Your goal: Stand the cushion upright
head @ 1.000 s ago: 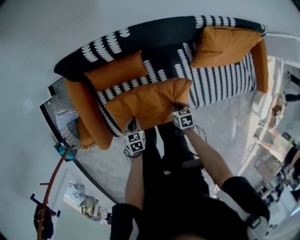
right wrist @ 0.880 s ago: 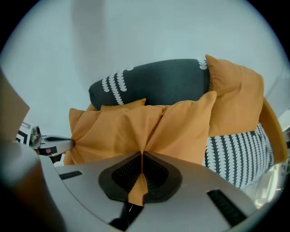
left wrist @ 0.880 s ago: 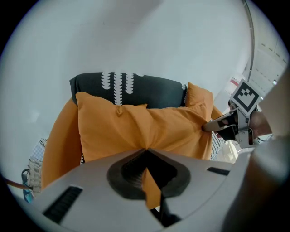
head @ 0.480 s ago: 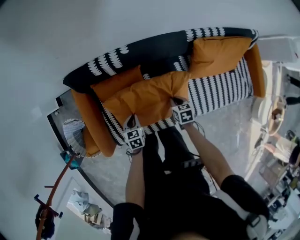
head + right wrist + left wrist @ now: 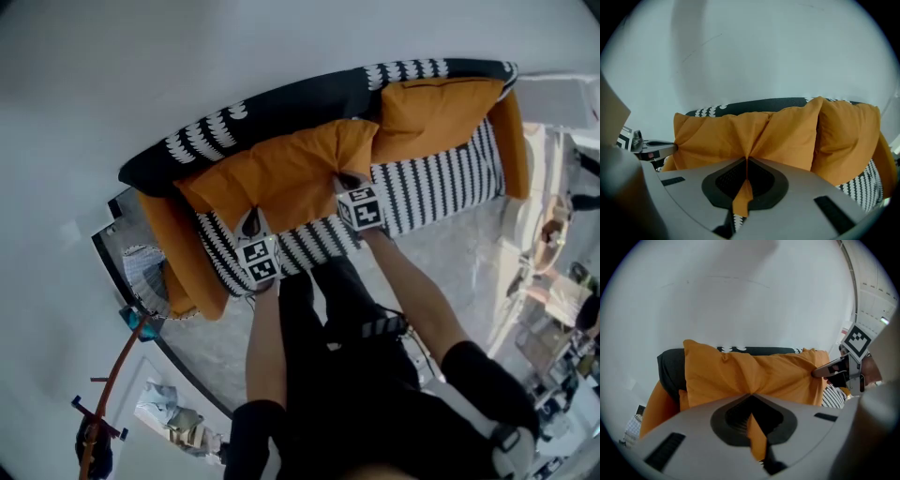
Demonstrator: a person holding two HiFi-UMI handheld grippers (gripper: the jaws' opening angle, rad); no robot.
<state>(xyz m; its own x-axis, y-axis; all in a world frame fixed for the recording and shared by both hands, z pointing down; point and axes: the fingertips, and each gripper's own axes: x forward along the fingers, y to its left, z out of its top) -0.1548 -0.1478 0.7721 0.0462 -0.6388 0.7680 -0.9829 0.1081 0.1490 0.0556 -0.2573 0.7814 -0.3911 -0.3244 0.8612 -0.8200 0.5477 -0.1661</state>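
My left gripper [image 5: 250, 225] is clamped on the near left edge of the cushion [image 5: 281, 173], and my right gripper [image 5: 348, 182] on its near right edge. Cushion leans against the backrest [image 5: 309, 98] of the sofa [image 5: 431, 187], touching second cushion [image 5: 441, 103] on its right.

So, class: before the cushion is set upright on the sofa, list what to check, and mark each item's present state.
1. Left hand-held gripper shut on the cushion: ok.
2. Right hand-held gripper shut on the cushion: ok.
3. Cushion in front of the sofa backrest: ok.
4. Cushion standing on its own: not ok, both hand-held grippers hold it.
5. Gap to the neighbouring cushion: cannot tell.
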